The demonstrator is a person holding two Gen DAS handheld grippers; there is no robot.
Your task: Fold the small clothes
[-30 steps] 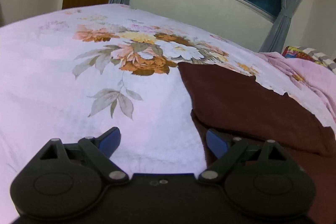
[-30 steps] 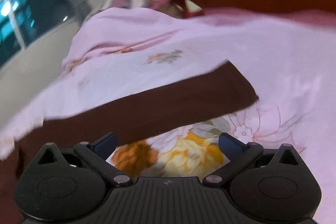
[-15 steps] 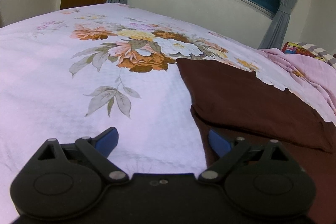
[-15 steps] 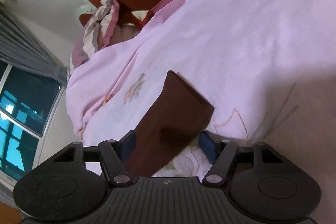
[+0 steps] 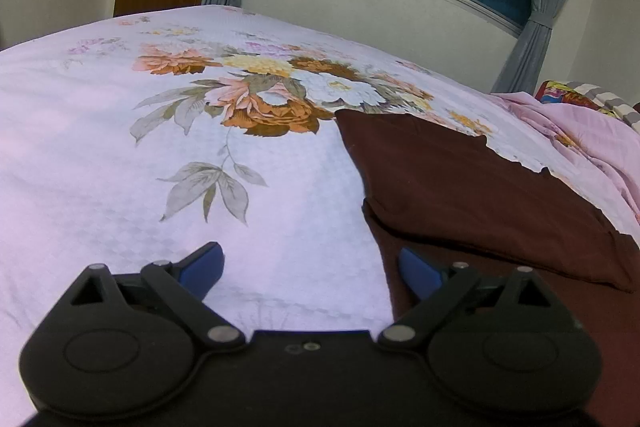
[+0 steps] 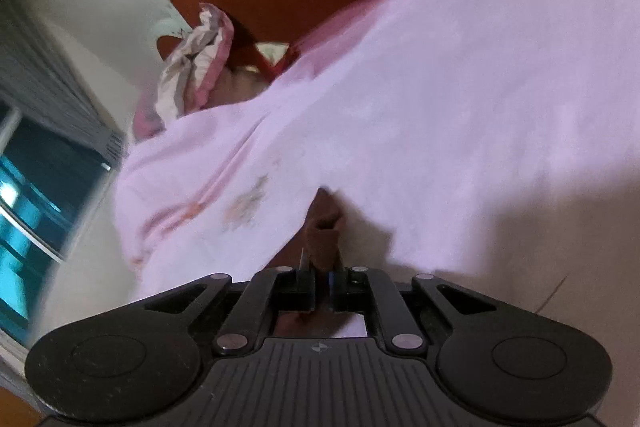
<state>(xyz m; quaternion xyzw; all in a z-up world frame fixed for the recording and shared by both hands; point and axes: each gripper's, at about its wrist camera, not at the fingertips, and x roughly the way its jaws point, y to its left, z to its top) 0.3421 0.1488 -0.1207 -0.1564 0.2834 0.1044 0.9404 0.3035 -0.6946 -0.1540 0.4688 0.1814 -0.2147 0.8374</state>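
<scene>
Brown cloth (image 5: 472, 195) flat on the bed (image 5: 120, 147), long side toward the window-side edge; right gripper (image 6: 322, 277) pinching its corner, left gripper (image 5: 310, 267) spread wide.

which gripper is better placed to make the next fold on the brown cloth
Probably the right. The right gripper is already shut on an edge of the brown cloth, ready to carry it over. The left gripper is open over the bedsheet, gripping nothing.
</scene>
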